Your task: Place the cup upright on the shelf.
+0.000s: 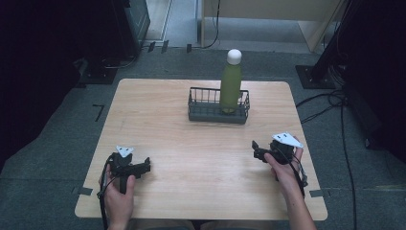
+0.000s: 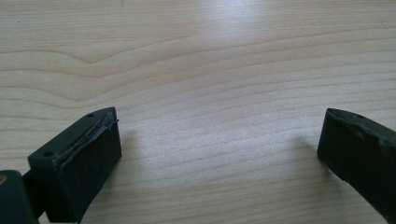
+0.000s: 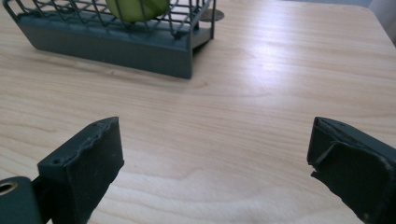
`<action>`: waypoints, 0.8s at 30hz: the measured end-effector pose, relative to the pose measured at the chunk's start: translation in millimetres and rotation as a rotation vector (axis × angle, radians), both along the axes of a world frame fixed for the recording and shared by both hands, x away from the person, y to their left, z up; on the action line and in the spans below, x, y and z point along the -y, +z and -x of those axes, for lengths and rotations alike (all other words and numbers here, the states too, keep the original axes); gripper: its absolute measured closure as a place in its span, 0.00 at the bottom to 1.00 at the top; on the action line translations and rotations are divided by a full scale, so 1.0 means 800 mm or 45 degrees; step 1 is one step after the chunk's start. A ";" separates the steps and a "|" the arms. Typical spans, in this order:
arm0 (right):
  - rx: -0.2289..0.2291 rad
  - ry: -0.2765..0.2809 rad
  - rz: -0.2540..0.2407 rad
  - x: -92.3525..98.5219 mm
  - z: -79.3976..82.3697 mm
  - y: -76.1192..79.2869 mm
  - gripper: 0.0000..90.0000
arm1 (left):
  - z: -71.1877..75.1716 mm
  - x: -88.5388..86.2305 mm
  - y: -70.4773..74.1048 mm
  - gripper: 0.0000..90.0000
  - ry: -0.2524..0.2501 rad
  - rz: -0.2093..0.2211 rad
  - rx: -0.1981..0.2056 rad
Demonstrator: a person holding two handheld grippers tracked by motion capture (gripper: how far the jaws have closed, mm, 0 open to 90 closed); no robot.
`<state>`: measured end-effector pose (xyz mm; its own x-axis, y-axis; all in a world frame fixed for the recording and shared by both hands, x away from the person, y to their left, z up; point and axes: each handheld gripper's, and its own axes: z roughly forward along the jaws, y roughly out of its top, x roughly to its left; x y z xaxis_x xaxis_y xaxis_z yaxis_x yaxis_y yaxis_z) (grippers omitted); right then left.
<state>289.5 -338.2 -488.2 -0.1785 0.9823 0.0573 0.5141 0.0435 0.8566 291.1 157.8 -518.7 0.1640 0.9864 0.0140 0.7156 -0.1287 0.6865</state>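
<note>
From the high view, a green bottle (image 1: 231,88) with a white cap (image 1: 234,56) stands upright in the right part of a dark wire basket (image 1: 201,111) set at the far middle of the wooden table (image 1: 191,143). No label or writing can be read on the bottle or the basket. The left gripper (image 1: 143,166) rests at the near left of the table in the person's left hand (image 1: 117,194), jaws pointing right. The right gripper (image 1: 257,149) sits at the near right, held by the right hand (image 1: 283,172), jaws pointing left, well apart from the basket.

In the left gripper view, the left gripper's (image 2: 219,140) two black jaws stand wide apart over bare wood grain, with nothing between them.

In the right gripper view, the right gripper's (image 3: 215,144) jaws also stand wide apart and empty. Farther off, the basket (image 3: 112,46) stands on the table with the bottle's green base (image 3: 137,8) showing through the wires.
</note>
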 end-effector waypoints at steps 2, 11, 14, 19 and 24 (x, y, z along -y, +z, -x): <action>-0.006 -0.010 -0.005 0.005 0.005 -0.003 0.04 | 0.000 0.000 0.000 0.00 0.000 0.000 0.000; -0.023 -0.057 -0.001 0.035 0.036 -0.012 0.05 | 0.000 0.000 0.000 0.00 0.000 0.000 0.000; -0.028 -0.075 -0.004 0.042 0.044 -0.015 0.05 | 0.000 0.000 0.000 0.00 0.000 0.000 0.000; -0.045 -0.109 0.002 0.058 0.060 -0.020 0.06 | 0.000 0.000 0.000 0.00 0.000 0.000 0.000; -0.064 -0.123 0.018 0.069 0.076 -0.025 0.06 | 0.000 0.000 0.000 0.00 0.000 0.000 0.000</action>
